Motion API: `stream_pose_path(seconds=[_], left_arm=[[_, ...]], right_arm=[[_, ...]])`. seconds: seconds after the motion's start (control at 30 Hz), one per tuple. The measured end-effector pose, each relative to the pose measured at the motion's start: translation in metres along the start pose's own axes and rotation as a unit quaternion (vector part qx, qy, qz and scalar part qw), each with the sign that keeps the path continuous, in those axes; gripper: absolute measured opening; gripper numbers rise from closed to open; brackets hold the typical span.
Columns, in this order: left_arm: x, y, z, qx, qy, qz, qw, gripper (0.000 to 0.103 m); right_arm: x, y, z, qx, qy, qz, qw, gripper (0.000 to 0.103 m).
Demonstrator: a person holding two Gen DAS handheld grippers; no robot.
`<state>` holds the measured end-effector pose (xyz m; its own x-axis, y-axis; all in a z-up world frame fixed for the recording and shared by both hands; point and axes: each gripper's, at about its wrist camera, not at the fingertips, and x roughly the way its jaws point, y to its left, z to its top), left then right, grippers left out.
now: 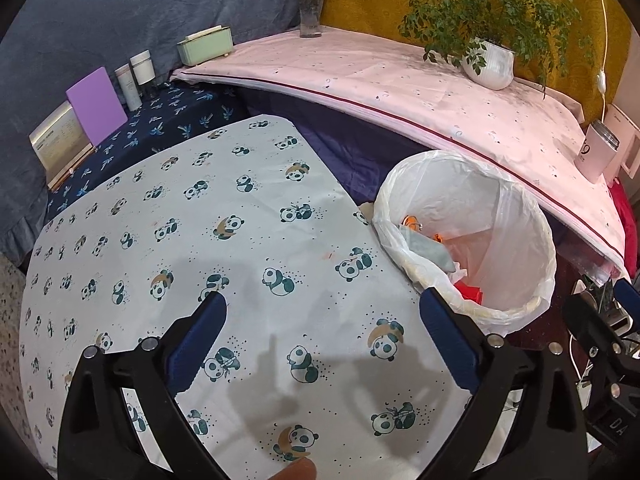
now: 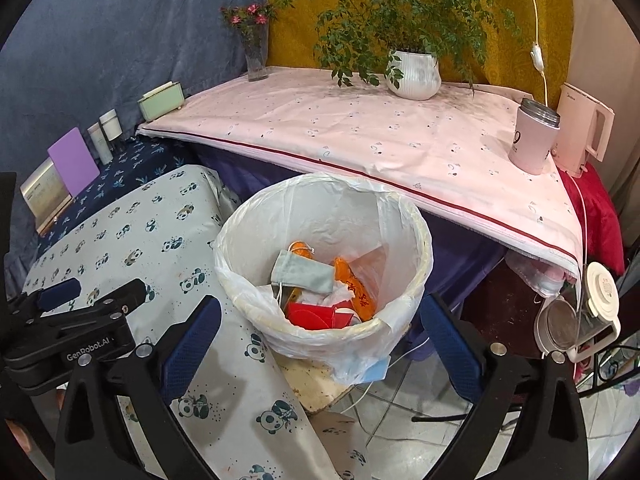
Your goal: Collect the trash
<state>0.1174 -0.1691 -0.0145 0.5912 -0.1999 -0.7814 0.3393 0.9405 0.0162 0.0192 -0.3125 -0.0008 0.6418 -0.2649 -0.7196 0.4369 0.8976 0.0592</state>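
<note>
Left claw [image 1: 322, 304], spread and empty, over the panda-cloth table [image 1: 168, 216], which shows no trash. Right claw [image 2: 320, 308], likewise spread and empty, before the lined bin [image 2: 416, 236] holding the trash [image 2: 320, 288]; collection appears nearly complete.

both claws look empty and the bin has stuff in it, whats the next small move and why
Probably draw both back: the left claw and right claw are open and empty, trash lies in the lined bin, and no loose trash shows on the panda cloth.
</note>
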Motion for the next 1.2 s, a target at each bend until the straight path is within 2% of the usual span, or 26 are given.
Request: stream_pose_path(seconds=[0.4,1.2], left_arm=[[-0.001,-0.002,-0.006,0.001,0.001,0.01,0.9999,0.094],[-0.009,-0.008,-0.016,0.005,-0.006,0.02,0.9998,0.094]], right_arm=[[0.002,0.007,-0.009,-0.029,0.006,-0.013,0.999,0.096],[-0.002,0.003,-0.016,-0.033,0.004,-0.023,0.999,0.096]])
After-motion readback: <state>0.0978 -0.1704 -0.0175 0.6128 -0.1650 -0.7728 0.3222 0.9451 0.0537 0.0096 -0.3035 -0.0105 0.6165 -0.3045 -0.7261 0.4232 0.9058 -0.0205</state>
